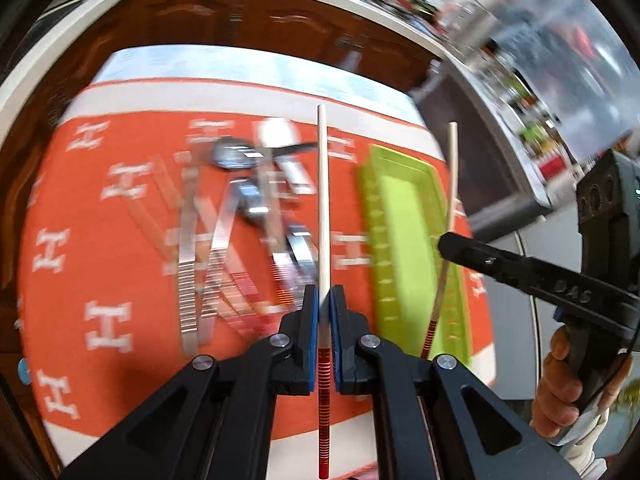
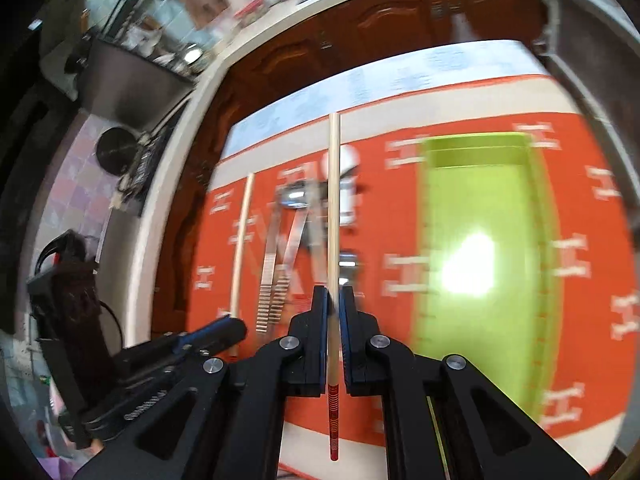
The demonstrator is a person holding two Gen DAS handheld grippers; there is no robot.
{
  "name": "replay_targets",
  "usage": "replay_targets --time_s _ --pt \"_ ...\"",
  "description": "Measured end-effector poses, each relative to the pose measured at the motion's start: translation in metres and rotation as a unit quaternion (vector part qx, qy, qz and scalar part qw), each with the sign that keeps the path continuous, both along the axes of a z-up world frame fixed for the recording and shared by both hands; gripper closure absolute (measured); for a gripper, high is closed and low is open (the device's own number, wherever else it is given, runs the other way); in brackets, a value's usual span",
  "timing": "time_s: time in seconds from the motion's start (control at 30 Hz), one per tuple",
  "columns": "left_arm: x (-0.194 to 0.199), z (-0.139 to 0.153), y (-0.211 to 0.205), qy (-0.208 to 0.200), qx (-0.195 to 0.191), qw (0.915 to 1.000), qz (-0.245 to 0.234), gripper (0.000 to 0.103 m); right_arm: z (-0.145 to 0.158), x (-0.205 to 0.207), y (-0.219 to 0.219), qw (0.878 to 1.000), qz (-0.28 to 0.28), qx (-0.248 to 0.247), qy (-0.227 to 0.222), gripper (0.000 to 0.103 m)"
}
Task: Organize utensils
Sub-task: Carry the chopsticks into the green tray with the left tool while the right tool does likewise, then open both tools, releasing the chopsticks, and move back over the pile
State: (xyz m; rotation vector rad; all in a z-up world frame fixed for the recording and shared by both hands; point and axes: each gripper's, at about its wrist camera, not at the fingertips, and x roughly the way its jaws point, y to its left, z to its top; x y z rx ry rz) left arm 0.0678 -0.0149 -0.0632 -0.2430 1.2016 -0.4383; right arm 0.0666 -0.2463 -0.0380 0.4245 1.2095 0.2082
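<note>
I've got one chopstick (image 1: 323, 216) pinched in the left tool (image 1: 324, 320), its twin (image 2: 334, 216) in the right tool (image 2: 334, 320), both off the counter (image 1: 60, 320). Green tray (image 2: 480, 152) looks empty; tongs (image 2: 276, 276), spoons still out. Early stage.

Both tools (image 1: 324, 300) (image 2: 334, 300) clamped, pitched downward

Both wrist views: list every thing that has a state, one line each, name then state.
left gripper: shut on a chopstick.
right gripper: shut on a second chopstick.
green tray: empty, flat on the orange cloth.
metal tongs: lying loose on the cloth.
metal spoons: lying loose, blurred.
</note>
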Motion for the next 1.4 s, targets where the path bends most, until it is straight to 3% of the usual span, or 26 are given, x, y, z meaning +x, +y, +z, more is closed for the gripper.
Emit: replay_targets --time_s 0.13,0.3,0.57,0.7,0.77,0.83,0.9,0.97,1.13,1.23,1.4 --pt "0.004 0.002 -0.062 -0.004 0.000 0.9987 -0.050 0.099 -0.006 -0.011 -0.047 0.999 -0.028 -0.035 0.012 0.097" --pt "0.011 -0.003 -0.116 -0.003 -0.004 0.9975 -0.071 0.099 -0.029 -0.015 -0.081 0.997 -0.033 -0.058 0.038 0.097" --pt "0.019 -0.034 -0.144 0.013 0.023 0.9969 -0.074 0.095 -0.066 -0.001 -0.092 0.995 -0.046 -0.087 0.035 0.097" --pt "0.021 -0.033 -0.140 -0.002 0.035 0.9981 -0.051 0.073 -0.069 0.016 -0.084 0.993 -0.050 -0.099 0.028 0.096" --pt "0.021 -0.032 -0.132 -0.008 0.036 0.9984 -0.042 0.064 -0.070 0.027 -0.081 0.993 -0.057 -0.096 0.030 0.090" --pt "0.021 -0.027 -0.124 -0.017 0.043 0.9984 -0.031 0.055 -0.068 0.027 -0.083 0.993 -0.066 -0.094 0.024 0.069" --pt "0.020 -0.025 -0.116 -0.022 0.050 0.9982 -0.025 0.039 -0.065 0.023 -0.081 0.992 -0.067 -0.107 0.016 0.062" --pt "0.018 -0.021 -0.108 -0.028 0.058 0.9978 -0.016 0.030 -0.063 0.017 -0.078 0.992 -0.060 -0.110 0.014 0.062" --pt "0.012 -0.010 -0.088 -0.046 0.098 0.9942 0.001 0.028 -0.056 -0.001 -0.065 0.993 -0.054 -0.100 0.007 0.058" --pt "0.007 -0.009 -0.074 -0.040 0.114 0.9927 0.011 0.016 -0.049 -0.014 -0.054 0.995 -0.053 -0.090 -0.006 0.054" --pt "-0.007 -0.007 -0.053 -0.044 0.137 0.9893 0.026 0.016 -0.037 -0.031 -0.030 0.996 -0.040 -0.076 -0.022 0.054"
